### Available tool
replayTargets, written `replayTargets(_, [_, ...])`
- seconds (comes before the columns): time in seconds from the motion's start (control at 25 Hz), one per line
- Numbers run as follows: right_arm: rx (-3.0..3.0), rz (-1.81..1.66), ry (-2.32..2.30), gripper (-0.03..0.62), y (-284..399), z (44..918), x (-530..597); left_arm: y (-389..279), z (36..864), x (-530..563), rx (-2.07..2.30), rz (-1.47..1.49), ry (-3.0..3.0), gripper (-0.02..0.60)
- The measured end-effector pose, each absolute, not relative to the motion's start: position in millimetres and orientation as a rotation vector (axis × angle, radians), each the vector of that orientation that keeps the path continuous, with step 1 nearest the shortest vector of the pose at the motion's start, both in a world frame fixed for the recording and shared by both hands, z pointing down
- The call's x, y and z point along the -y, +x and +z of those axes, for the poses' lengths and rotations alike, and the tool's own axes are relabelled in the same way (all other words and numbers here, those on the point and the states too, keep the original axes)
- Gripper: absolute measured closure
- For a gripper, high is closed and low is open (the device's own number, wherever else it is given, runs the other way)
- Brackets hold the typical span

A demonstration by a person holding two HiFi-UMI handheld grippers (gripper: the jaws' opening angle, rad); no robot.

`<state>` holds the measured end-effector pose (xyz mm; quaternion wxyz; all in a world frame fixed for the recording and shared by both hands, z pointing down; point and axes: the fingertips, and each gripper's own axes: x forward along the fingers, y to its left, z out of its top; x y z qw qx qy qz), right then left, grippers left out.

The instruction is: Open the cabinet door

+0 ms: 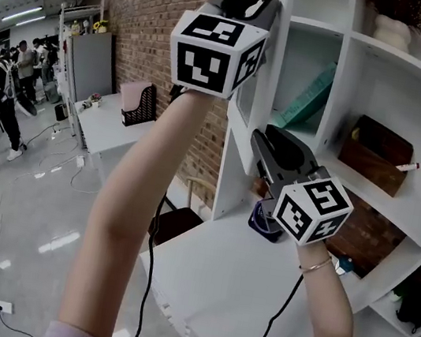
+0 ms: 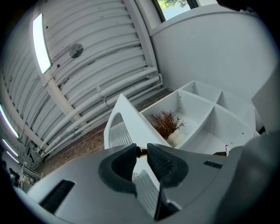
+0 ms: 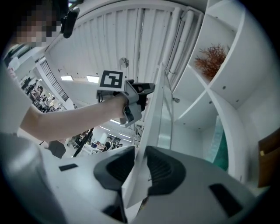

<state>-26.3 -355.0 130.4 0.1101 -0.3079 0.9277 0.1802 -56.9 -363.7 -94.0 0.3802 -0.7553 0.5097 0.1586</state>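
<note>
The cabinet door (image 1: pixel 243 101), a white frame round a ribbed pane, stands partly swung out from the white shelf unit (image 1: pixel 341 81). My left gripper (image 1: pixel 258 4) is up at the door's top; in the left gripper view the gripper (image 2: pixel 141 153) is shut on a small brass knob (image 2: pixel 141 151) on the door (image 2: pixel 127 118). My right gripper (image 1: pixel 266 145) is lower down. In the right gripper view the gripper (image 3: pixel 140 168) pinches the door's free edge (image 3: pixel 155 113) between its pads, with the left gripper (image 3: pixel 140 94) higher on the same door.
The shelves hold a vase of dried twigs (image 1: pixel 394 26), a teal book (image 1: pixel 306 100) and a brown box (image 1: pixel 374 155). A dark blue object (image 1: pixel 266 221) sits on the white table (image 1: pixel 207 283) below. A brick wall and a black basket (image 1: pixel 141 108) lie left; people stand far off.
</note>
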Motion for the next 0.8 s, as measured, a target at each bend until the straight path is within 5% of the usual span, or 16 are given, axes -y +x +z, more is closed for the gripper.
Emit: replayTargets(0.8, [-2.735,0.525,-0.743,0.499,-83,127,342,-110,-94,349,-1.355,0.342,-1.886,0.517])
